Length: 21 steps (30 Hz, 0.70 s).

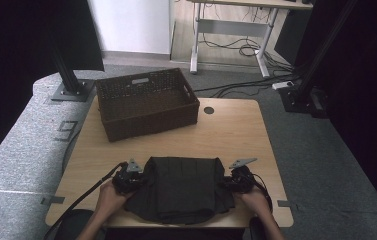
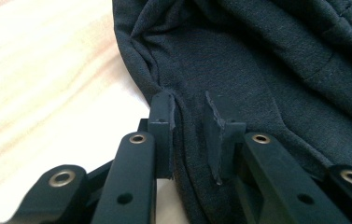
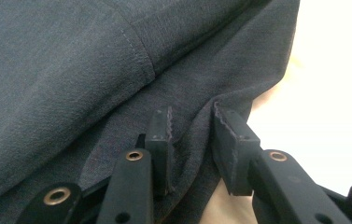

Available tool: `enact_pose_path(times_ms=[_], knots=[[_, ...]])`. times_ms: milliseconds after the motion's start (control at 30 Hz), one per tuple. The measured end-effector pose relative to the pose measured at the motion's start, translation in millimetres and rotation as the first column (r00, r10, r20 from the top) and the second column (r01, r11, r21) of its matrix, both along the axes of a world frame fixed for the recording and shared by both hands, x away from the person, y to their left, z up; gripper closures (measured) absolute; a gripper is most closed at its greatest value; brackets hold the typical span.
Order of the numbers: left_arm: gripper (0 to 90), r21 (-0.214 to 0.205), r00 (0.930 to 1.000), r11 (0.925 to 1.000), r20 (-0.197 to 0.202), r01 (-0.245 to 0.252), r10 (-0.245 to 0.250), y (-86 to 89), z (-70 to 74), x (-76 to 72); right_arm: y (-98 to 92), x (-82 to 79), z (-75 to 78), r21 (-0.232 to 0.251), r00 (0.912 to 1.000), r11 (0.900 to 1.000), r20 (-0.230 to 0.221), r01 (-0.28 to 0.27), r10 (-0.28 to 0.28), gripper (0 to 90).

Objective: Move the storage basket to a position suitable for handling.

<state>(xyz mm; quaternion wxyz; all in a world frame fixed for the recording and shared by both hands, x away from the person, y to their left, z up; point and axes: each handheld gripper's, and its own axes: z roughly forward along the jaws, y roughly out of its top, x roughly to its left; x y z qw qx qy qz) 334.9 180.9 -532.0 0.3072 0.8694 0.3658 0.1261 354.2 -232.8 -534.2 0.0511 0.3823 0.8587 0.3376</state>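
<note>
High view shows your folded black garment (image 1: pixel 183 187) lying on the counter (image 1: pixel 231 130) near its front edge. Your left tool (image 2: pixel 187 116) pinches its left edge; your right tool (image 3: pixel 192 126) has fabric between slightly parted jaws.

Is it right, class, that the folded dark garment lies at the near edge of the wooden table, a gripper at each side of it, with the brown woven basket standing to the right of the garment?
Not quite. In the high view the basket stands beyond the dark garment, toward the table's far left, not to its right. The left gripper and right gripper do flank the garment.
</note>
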Motion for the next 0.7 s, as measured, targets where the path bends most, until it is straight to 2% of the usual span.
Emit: enact_pose_path(times_ms=[367, 700], knots=[[71.2, 0.004, 0.9993, 0.9994, -0.015, 0.035, -0.035, 6.6, 1.2, -35.9, 3.2, -28.1, 0.3, 0.002, 0.9989, 0.9989, -0.006, -0.047, 0.047, 63.7], [70.5, 0.003, 0.9986, 0.9988, -0.018, 0.049, -0.049, 8.0, 1.3, -58.3, 3.8, -51.1, 1.1, 0.000, 0.9971, 0.9973, -0.018, -0.074, 0.074, 63.4]])
